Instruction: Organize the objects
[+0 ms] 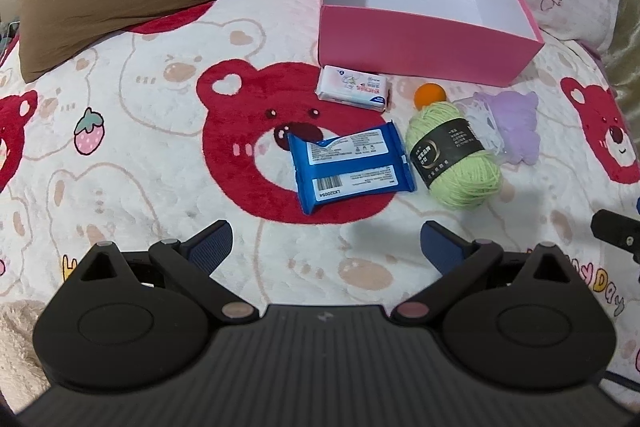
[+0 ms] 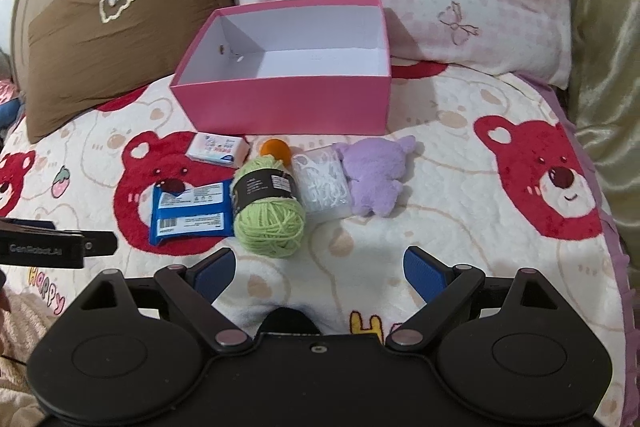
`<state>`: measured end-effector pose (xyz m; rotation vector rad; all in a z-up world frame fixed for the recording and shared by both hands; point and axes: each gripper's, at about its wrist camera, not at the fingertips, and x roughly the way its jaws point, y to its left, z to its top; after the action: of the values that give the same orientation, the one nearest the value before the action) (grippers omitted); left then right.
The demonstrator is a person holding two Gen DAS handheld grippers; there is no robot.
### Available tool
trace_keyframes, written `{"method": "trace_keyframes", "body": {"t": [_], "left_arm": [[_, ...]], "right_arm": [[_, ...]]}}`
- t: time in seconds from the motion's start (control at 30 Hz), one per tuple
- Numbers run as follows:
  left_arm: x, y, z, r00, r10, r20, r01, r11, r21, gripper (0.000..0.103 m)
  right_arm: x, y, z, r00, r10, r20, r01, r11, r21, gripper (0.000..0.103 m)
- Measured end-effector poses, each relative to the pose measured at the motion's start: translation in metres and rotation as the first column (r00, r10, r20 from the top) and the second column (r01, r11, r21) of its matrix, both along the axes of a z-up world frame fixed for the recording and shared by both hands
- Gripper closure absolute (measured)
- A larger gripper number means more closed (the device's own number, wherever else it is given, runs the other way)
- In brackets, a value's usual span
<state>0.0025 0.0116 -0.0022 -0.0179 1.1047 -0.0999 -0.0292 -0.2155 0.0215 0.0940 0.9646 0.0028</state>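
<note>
Both grippers hang above a bed [image 1: 120, 155] covered by a red-bear blanket, each tilted steeply downward toward the items.

Left gripper [image 1: 325, 242]: lower centre of its own view, jaws spread as wide as they go, nothing between the blue pads; it hovers just short of the blue wipes packet [image 1: 350, 165]. Its black tip also shows at the left edge of the right wrist view.

Right gripper [image 2: 319, 269]: lower centre of its view, jaws likewise fully apart and empty, poised in front of the green yarn ball [image 2: 269, 205].

Items, mid-frame: the wipes packet lies flat beside the yarn ball; a small white soap packet [image 2: 218, 149] and an orange ball [image 2: 275, 149] lie behind them, near the front wall of the open pink box [image 2: 280, 103]. A clear bag of white pieces [image 2: 323, 187] touches a purple plush toy [image 2: 374, 179] to the right of the yarn.

A brown pillow [image 2: 100, 39] sits upper left.
</note>
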Motion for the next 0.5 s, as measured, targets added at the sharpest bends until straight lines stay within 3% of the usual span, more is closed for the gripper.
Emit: {"method": "trace_keyframes", "body": {"t": [0.5], "left_arm": [[0.0019, -0.0017, 0.0003, 1.000, -0.006, -0.012, 0.006, 1.000, 0.007, 0.001]], "right_arm": [[0.0018, -0.0010, -0.0045, 1.000, -0.011, -0.025, 0.011, 1.000, 0.003, 0.009]]}}
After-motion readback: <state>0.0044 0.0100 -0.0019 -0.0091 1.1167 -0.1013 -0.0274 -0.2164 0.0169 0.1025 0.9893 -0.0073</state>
